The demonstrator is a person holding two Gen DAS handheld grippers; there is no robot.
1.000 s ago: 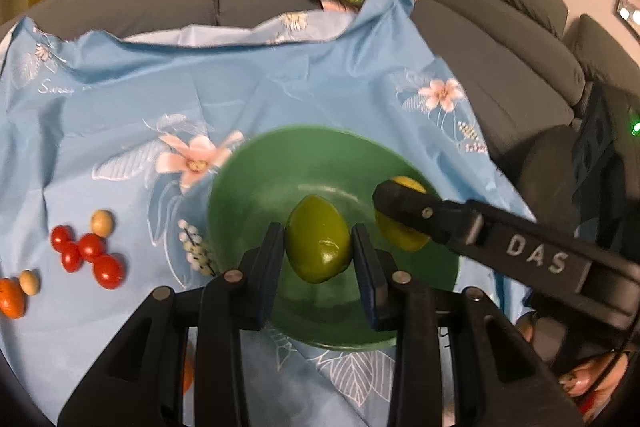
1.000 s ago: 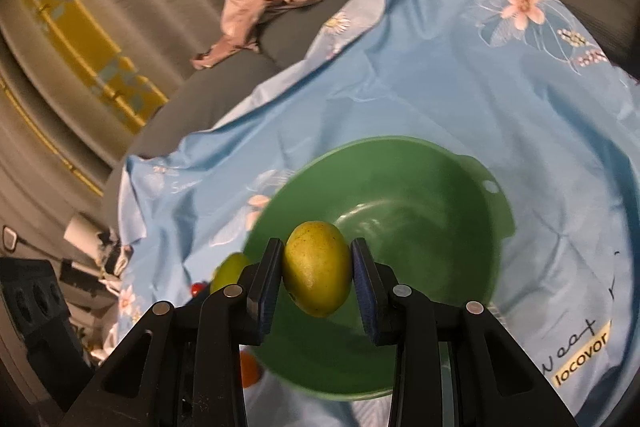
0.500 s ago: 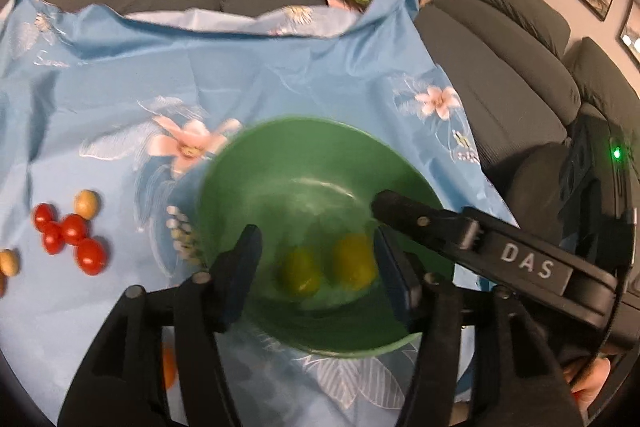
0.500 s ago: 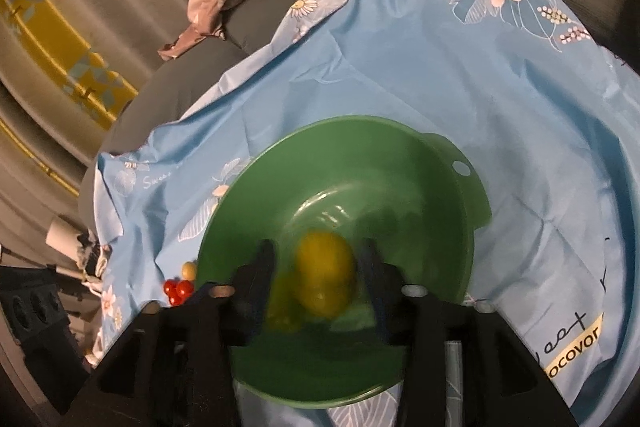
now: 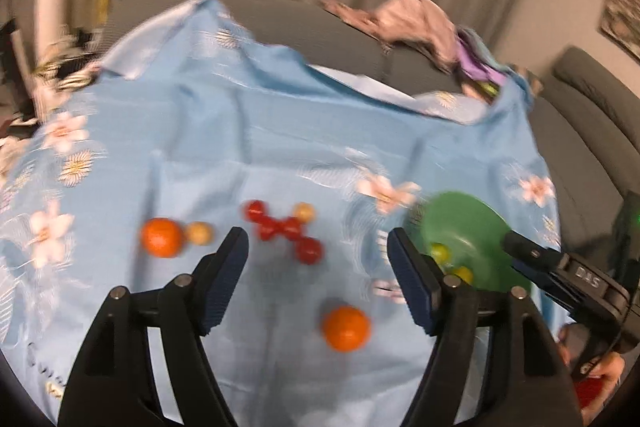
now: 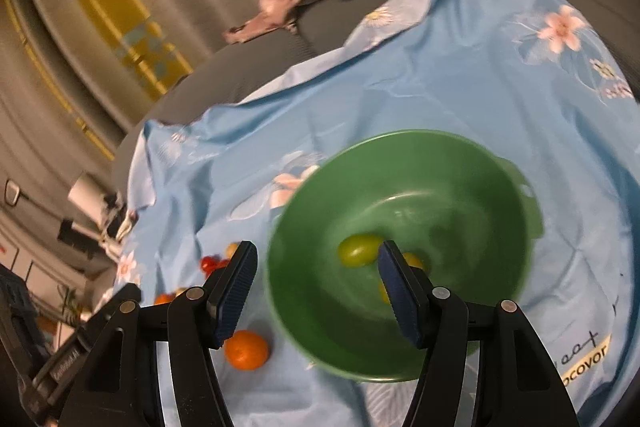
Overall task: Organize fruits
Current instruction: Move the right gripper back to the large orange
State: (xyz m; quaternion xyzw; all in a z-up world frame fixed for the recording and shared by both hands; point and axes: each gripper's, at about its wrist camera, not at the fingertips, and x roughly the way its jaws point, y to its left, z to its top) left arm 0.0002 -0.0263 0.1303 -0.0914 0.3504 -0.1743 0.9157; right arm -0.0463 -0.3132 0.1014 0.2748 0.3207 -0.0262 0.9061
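Both black two-finger grippers, left (image 5: 318,277) and right (image 6: 318,285), gape empty above the round green plastic bowl (image 6: 400,187) holding a yellow-green oval fruit (image 6: 359,249).

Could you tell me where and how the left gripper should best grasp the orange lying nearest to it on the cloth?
Probably from above, fingers across the widest middle of the nearest orange: it is round, lies apart from other fruit, and the left gripper is open.

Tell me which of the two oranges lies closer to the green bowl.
The lower orange, alone on the cloth beside the green bowl. The other orange lies far left, next to a small yellowish fruit.
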